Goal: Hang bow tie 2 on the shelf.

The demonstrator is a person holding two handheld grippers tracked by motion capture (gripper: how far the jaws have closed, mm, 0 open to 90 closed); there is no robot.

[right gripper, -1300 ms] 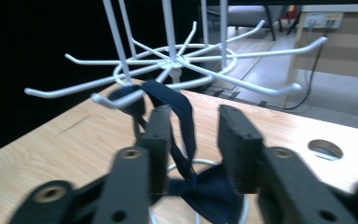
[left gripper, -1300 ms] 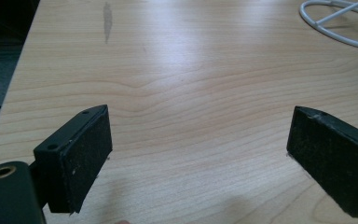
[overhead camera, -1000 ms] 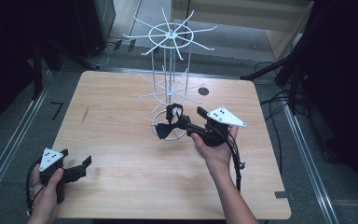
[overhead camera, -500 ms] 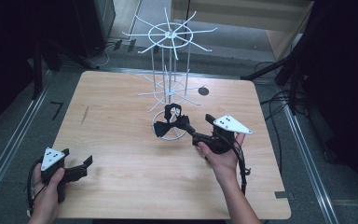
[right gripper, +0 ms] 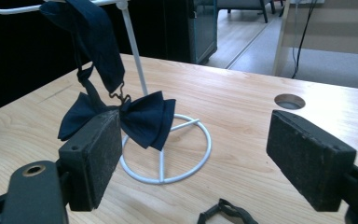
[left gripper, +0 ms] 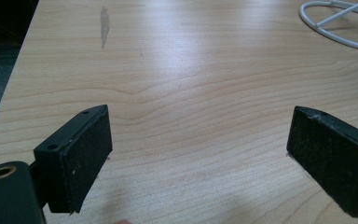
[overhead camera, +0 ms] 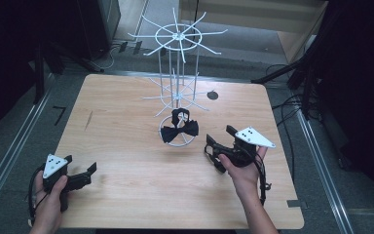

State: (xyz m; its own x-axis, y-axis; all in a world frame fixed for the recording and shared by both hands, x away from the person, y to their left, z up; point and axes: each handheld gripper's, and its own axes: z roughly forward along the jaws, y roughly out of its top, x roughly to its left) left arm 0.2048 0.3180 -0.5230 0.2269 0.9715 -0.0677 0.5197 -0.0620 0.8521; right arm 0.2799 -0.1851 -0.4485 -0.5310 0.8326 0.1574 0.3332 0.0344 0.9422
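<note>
A dark navy bow tie [overhead camera: 179,129] hangs by its strap from a lower arm of the white wire rack [overhead camera: 177,63], just above the rack's ring base [overhead camera: 177,143]. My right gripper [overhead camera: 213,152] is to the right of the tie and apart from it, open and holding nothing. In the right gripper view the bow tie [right gripper: 142,116] hangs beyond the left jaw, and the gripper [right gripper: 193,154] stands wide open. My left gripper [overhead camera: 88,174] rests open near the table's front left corner. In the left gripper view that gripper [left gripper: 200,154] has only bare wood between its jaws.
The wooden table [overhead camera: 126,126] has a round hole [overhead camera: 213,95] behind the rack on the right. A small black piece [right gripper: 226,212] lies on the table just ahead of the right jaws. The rack's wire arms spread wide at two heights.
My right gripper has drawn back from the bow tie toward the near right, leaving the tie hanging on the rack. The left gripper has hardly moved.
</note>
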